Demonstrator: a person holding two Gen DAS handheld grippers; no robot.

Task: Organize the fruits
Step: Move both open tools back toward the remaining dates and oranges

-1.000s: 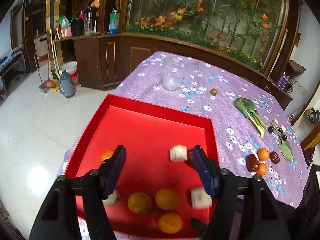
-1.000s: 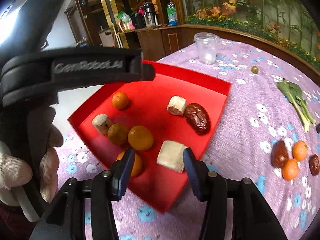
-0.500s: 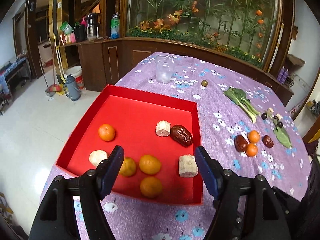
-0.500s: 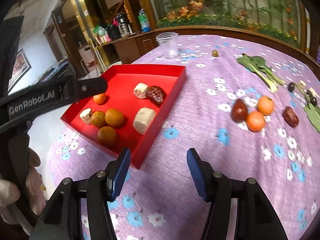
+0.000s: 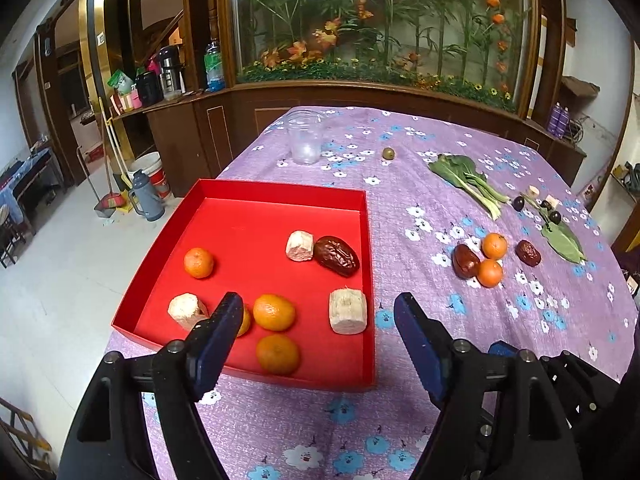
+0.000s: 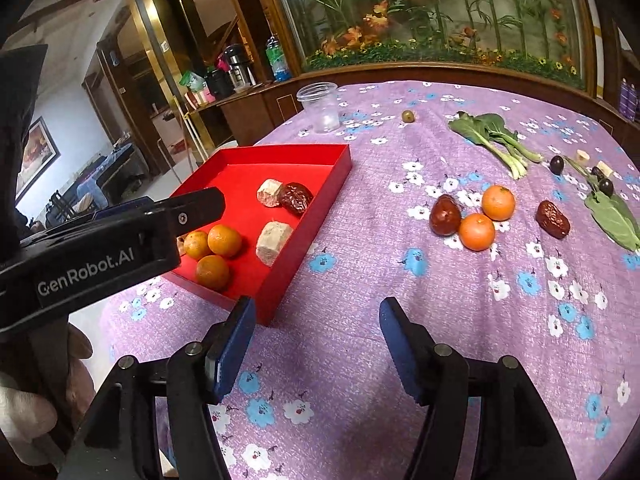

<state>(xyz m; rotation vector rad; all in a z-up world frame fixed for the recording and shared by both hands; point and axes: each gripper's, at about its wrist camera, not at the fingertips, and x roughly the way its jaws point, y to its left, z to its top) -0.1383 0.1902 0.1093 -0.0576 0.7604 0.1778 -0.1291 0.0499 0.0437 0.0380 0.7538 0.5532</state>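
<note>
A red tray (image 5: 280, 190) (image 6: 320, 204) lies on the purple flowered tablecloth. It holds several tangerines (image 5: 274, 312), three pale sugarcane chunks (image 5: 347, 311) and a dark red date (image 5: 336, 255). Right of the tray two tangerines (image 6: 498, 202) (image 5: 494, 245) and two dates (image 6: 445, 214) (image 6: 553, 218) lie on the cloth. My left gripper (image 5: 318, 320) is open and empty, above the tray's near right corner. My right gripper (image 6: 316, 324) is open and empty, above the cloth near the tray's corner.
A clear plastic cup (image 5: 305, 136) and a small green fruit (image 5: 388, 153) stand at the far side. A bok choy (image 5: 468, 178), a leaf (image 5: 562, 238), dark grapes and small pale pieces lie at the right. The left gripper's body (image 6: 100, 248) crosses the right wrist view.
Both grippers have pulled back and up from the tray. The right gripper has swung right, off the tray and over the cloth. The fruits have not moved.
</note>
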